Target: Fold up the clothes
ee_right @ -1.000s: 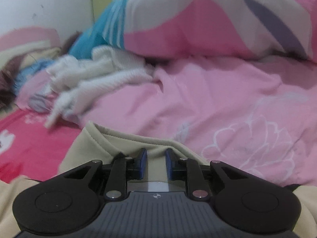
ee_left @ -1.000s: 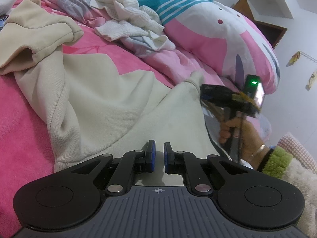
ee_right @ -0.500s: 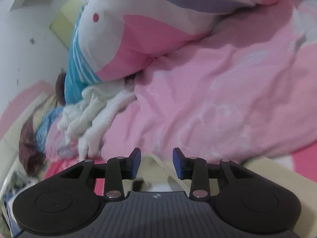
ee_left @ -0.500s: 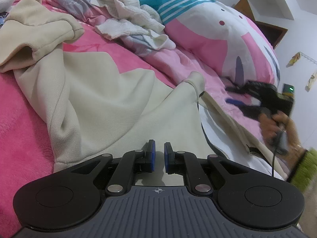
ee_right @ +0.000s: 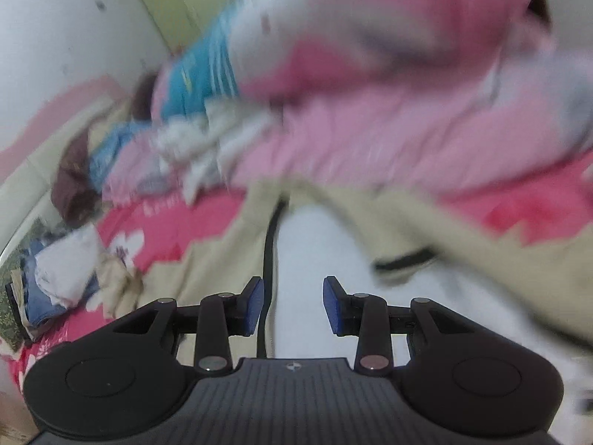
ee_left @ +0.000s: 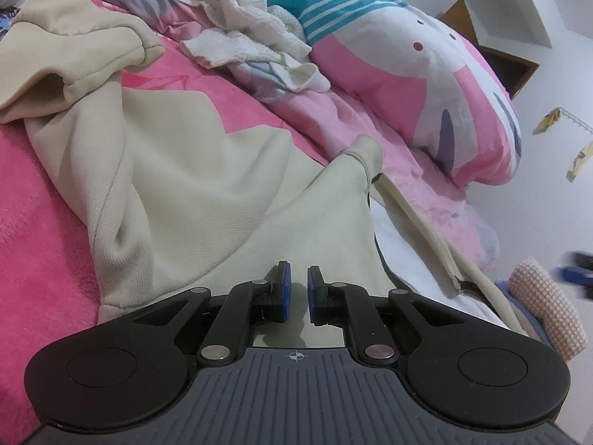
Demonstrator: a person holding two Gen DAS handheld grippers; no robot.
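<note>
Motion blur is smearing most of the right wrist view: the pink quilt (ee_right: 389, 141), the big patterned pillow (ee_right: 333, 37) and the heap of white knitwear (ee_right: 200, 144) are losing their outlines. In the left wrist view the right gripper (ee_left: 578, 272) is showing only as a dark and blue streak at the picture's right edge, so its opening is unreadable. The left gripper (ee_left: 297, 289) is covering the near hem of the beige sweatshirt (ee_left: 207, 185), whose far sleeve is running off the left edge.
</note>
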